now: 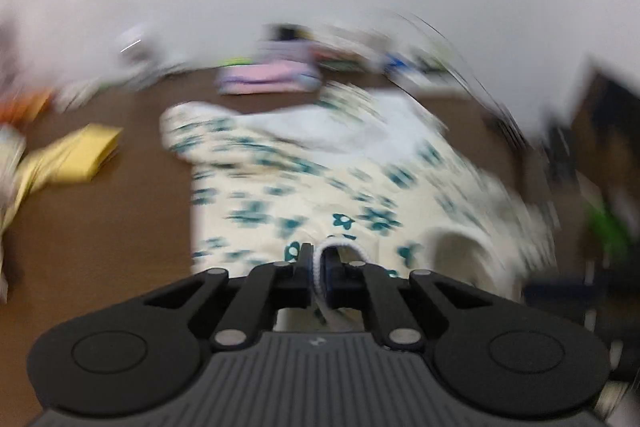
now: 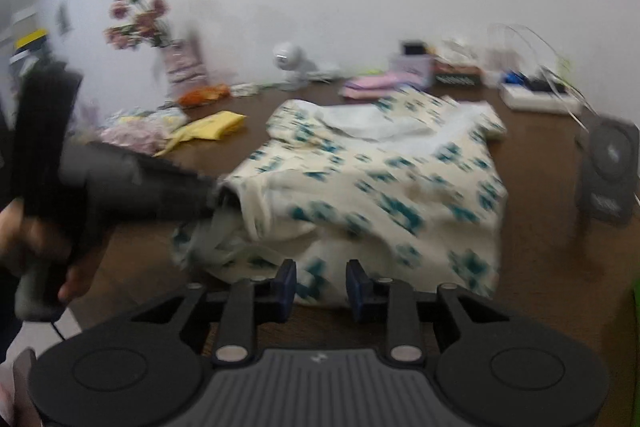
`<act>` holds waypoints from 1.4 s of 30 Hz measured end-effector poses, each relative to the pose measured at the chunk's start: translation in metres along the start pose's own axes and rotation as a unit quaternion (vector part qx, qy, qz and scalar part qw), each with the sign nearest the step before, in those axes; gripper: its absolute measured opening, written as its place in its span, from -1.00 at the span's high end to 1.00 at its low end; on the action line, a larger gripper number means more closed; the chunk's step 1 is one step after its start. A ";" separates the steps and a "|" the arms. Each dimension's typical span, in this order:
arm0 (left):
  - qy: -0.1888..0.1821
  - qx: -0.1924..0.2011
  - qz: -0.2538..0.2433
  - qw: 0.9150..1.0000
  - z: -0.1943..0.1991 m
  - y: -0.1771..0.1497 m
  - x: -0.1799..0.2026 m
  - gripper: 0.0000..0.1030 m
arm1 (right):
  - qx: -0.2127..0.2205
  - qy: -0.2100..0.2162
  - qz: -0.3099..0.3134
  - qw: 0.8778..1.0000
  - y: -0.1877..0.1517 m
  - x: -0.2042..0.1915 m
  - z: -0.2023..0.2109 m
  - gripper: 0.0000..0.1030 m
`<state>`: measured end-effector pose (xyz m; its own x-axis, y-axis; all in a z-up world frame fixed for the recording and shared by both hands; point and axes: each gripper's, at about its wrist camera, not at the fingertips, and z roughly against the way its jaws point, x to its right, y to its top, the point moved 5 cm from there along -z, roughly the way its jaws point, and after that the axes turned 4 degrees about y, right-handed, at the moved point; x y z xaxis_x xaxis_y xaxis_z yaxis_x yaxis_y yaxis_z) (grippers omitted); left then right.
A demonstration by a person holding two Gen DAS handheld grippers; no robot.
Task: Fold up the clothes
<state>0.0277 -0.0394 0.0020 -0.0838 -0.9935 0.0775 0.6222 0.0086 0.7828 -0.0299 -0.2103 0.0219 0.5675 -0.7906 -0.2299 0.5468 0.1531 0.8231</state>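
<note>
black fingers of the left gripper sit nearly together in the left wrist view, pinching a pale ribbed edge of the cream shirt with teal flowers, which spreads ahead over the brown table. a folded yellow cloth lies well to the left, and a pink folded stack rests beyond the shirt by the white wall; the view is heavily blurred. blue-padded fingers of the right gripper stand apart in the right wrist view, holding nothing, just before the shirt's near hem. at left a hand grips the left gripper, its tip buried in a raised fold of the shirt. dried flowers and a small white camera stand near the wall.
</note>
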 end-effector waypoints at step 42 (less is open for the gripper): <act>0.004 0.092 -0.026 0.995 0.098 -0.005 0.013 0.86 | 0.035 -0.244 0.209 0.946 -0.004 -0.087 -0.019 0.16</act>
<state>-0.0530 -0.0413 0.0601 -0.1052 -0.9940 0.0302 0.4645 -0.0223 0.8853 -0.0691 -0.1310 0.0289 0.3645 -0.8517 0.3766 0.2861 0.4873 0.8250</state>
